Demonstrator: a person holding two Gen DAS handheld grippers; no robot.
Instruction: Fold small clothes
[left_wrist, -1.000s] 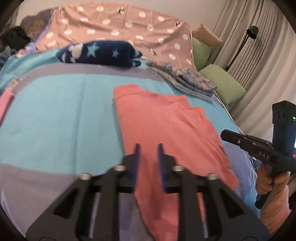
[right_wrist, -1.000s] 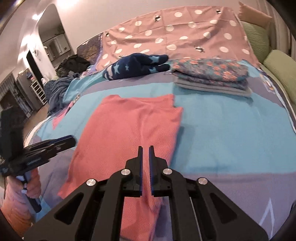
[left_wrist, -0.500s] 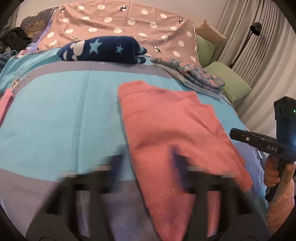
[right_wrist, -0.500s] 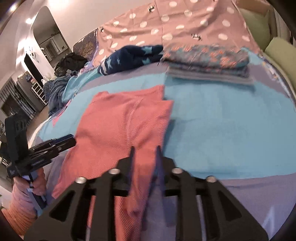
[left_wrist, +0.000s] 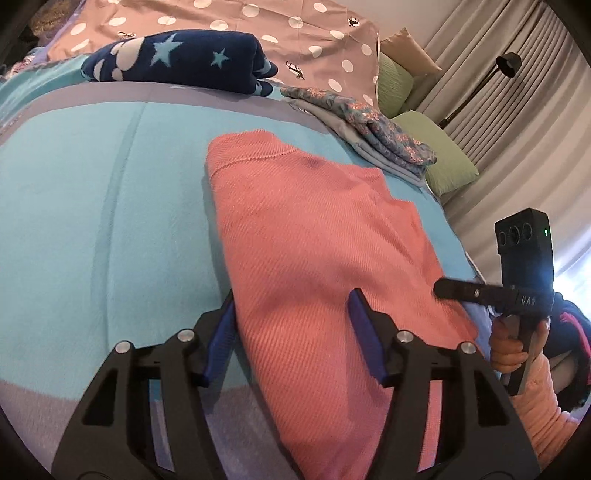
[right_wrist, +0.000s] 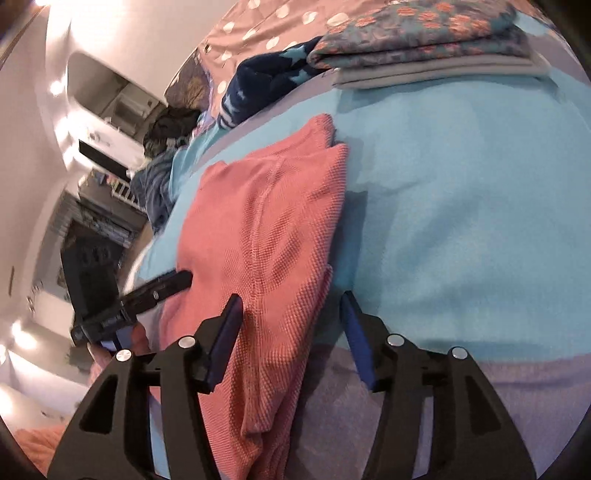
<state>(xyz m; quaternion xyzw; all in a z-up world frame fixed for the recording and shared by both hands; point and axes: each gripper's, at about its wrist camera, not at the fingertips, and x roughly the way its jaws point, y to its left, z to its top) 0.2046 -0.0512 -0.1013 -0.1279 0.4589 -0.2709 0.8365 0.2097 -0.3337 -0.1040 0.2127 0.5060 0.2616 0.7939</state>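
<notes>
On a turquoise and grey blanket-covered bed lay one coral-pink waffle-knit garment, partly folded into a long strip running from near to far, its far end stepped where one layer overlapped another.

Left gripper: black frame, blue pads, jaws spread and closing, astride the near left edge of the garment; cloth lay between the pads, with no pad seen pressing it.

Right gripper: same make, jaws spread and opening, astride the near right edge of the garment; cloth lay between the pads, unpinched. Each gripper showed in the other's view, held by a hand in a peach sleeve.

Far side of the bed, left to right in the left wrist view:
- navy fleece bundle with pale stars;
- folded stack of blue floral cloth on grey cloth, well apart from the garment;
- dusty-pink polka-dot cover behind both;
- two green pillows and a tan cushion at the right edge.

Beyond the bed on the right: grey curtains, black floor lamp.
</notes>
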